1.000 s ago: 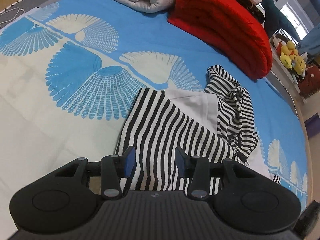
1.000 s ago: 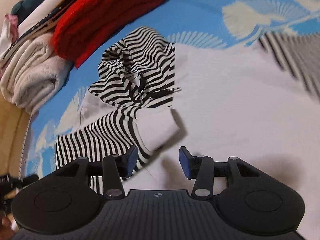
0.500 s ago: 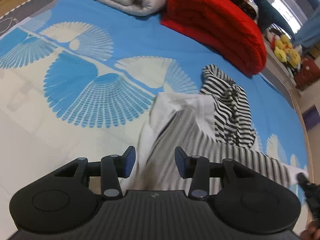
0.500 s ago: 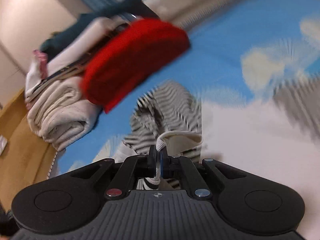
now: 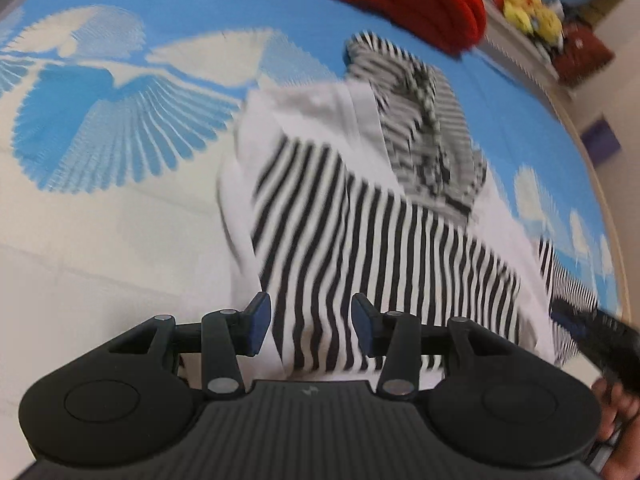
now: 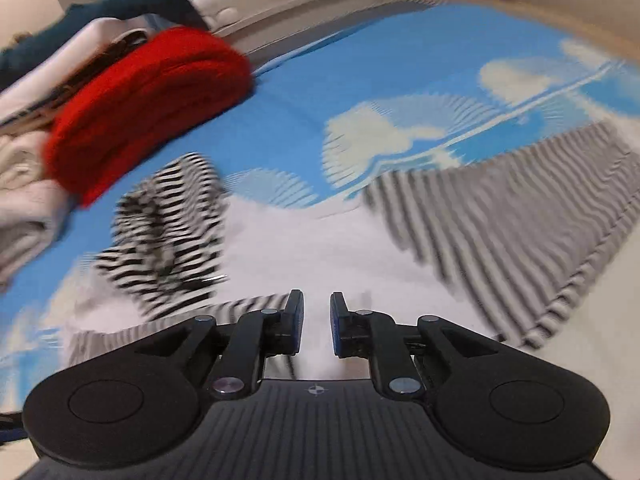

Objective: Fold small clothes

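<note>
1. The striped hoodie [image 5: 360, 216] is lying on the bed [image 5: 100, 216], which has a blue and cream fan-print cover. It's a black-and-white striped top with plain white panels, and the hood end is bunched up toward the far side.
2. One striped sleeve lies folded across the white body, running diagonally in the left wrist view. Everything's pretty motion-blurred, so the finer folds are hard to make out.
3. Left gripper [image 5: 310, 322] hangs right over the striped sleeve with its jaws a moderate gap apart and nothing pinched; the cloth is just underneath them.
4. Right gripper [image 6: 316, 322] has its jaws narrow but opening. Only white fabric shows through the gap, and the pads aren't pressing on it.
5. In the left wrist view the right gripper also shows up blurry at the right edge, near the sleeve's far end, with a hand [image 5: 612, 408] below it.
6. Behind the hoodie: a rolled red blanket [image 6: 144, 108] next to a stack of pale folded bedding [image 6: 24, 184]. Yellow plush toys [image 5: 528, 4] sit off beyond the bed.
</note>
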Available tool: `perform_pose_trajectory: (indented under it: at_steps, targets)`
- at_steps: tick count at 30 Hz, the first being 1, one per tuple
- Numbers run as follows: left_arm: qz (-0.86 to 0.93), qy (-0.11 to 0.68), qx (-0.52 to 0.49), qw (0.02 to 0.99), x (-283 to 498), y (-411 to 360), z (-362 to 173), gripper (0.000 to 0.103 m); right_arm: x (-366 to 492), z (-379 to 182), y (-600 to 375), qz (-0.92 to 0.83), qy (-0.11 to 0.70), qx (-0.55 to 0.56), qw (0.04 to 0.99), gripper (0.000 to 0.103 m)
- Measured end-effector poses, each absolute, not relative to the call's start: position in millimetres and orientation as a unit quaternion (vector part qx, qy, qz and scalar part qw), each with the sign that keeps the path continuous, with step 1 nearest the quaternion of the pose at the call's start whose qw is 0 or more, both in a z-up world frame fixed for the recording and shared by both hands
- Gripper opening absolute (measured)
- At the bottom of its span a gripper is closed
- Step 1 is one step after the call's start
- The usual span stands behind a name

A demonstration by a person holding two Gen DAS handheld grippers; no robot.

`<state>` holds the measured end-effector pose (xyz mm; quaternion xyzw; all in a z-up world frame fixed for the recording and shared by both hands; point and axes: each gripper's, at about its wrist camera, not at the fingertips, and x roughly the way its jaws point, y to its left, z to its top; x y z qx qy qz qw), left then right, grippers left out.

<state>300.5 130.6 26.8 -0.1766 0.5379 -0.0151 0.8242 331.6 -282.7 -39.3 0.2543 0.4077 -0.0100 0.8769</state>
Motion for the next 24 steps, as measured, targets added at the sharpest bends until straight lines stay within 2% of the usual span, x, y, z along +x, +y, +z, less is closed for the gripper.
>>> perform_pose_trajectory:
  at_steps: [2, 3, 5, 7, 11, 14, 19, 24]
  targets:
    - [-0.024, 0.557, -0.142, 0.818, 298.4, 124.1, 9.4, 0.048, 336.0, -53.1, -287.5, -0.011, 0.437, 0.272, 0.857, 0.021]
    - [-0.018, 0.571, -0.121, 0.812, 296.8, 123.6, -1.2, 0.042, 333.7, -57.1, -284.7, -0.024, 0.448, 0.266, 0.853, 0.021]
    - [0.005, 0.595, -0.086, 0.799, 293.7, 126.9, -17.2, 0.039, 338.9, -69.0, -288.4, -0.052, 0.485, 0.242, 0.839, 0.021]
    - [0.008, 0.593, -0.091, 0.8, 292.8, 130.6, -14.8, 0.039, 334.4, -77.9, -296.0, -0.085, 0.504, 0.238, 0.826, 0.023]
    - [-0.014, 0.559, -0.084, 0.825, 294.5, 120.2, 7.4, 0.037, 337.9, -67.1, -301.3, -0.062, 0.475, 0.269, 0.836, 0.023]
    - [-0.015, 0.579, -0.072, 0.812, 295.6, 112.4, -4.2, 0.037, 337.7, -61.3, -294.6, -0.029, 0.466, 0.259, 0.846, 0.023]
    - [-0.006, 0.581, -0.032, 0.813, 292.9, 104.9, -2.9, 0.038, 333.7, -82.8, -300.5, -0.06, 0.535, 0.228, 0.811, 0.026]
    - [-0.02, 0.522, -0.007, 0.852, 285.5, 83.7, 40.7, 0.056, 326.3, -52.5, -316.0, -0.06, 0.487, 0.234, 0.839, 0.026]
